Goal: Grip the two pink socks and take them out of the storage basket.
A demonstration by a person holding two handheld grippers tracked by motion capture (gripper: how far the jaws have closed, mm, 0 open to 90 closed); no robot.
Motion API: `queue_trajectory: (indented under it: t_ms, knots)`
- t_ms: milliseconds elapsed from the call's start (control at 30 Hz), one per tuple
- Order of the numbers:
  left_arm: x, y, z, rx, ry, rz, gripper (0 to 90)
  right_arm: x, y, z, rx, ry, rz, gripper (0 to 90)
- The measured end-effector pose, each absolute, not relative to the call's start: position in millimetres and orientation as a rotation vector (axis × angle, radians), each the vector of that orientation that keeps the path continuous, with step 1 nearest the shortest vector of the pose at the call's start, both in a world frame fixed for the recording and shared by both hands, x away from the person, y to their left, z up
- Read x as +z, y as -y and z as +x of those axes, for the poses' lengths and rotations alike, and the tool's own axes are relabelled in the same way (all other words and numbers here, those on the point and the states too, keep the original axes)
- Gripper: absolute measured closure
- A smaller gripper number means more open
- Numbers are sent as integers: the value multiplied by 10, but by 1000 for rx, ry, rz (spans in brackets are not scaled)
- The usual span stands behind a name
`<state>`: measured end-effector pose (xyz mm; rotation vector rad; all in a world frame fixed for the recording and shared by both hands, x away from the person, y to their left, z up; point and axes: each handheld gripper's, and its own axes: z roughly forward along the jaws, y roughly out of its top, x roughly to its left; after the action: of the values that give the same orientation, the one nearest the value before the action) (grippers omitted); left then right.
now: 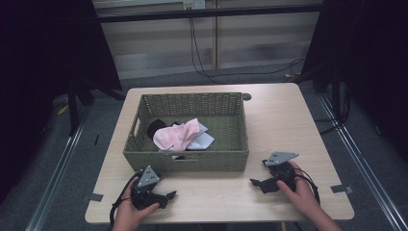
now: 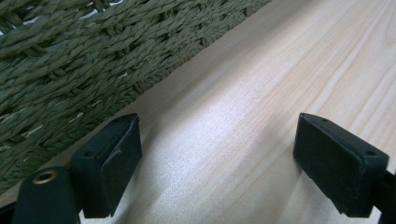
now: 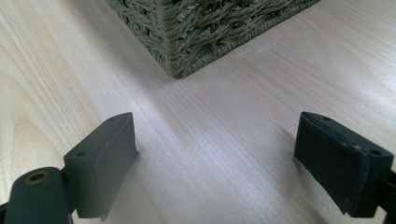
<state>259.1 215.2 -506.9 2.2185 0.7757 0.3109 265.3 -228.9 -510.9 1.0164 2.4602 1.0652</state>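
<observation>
Woven basket between left gripper, right gripper; both wide, empty.

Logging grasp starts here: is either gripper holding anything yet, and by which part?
Nothing is held. The left gripper and the right gripper both have open jaws over bare table, near the basket.

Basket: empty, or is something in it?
Not empty. The woven basket holds a crumpled pink cloth lying over white fabric, with something black beside it.
</observation>
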Motion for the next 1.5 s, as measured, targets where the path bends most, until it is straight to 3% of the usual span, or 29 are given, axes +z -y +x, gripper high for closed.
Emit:
queue_trajectory:
  t_ms: [433,633,1500]
  knots:
    - [-5044,-2123,2599,315,-789,2238,170,-5109,2290,2654,1066,-2460,1016,122]
    - [-4968,-2076,2631,258,-799,2298,182,-5109,2290,2654,1066,-2460,1015,122]
    - [-4057,-1968,2676,70,-776,2307,220,-5109,2291,2654,1066,-2461,1015,122]
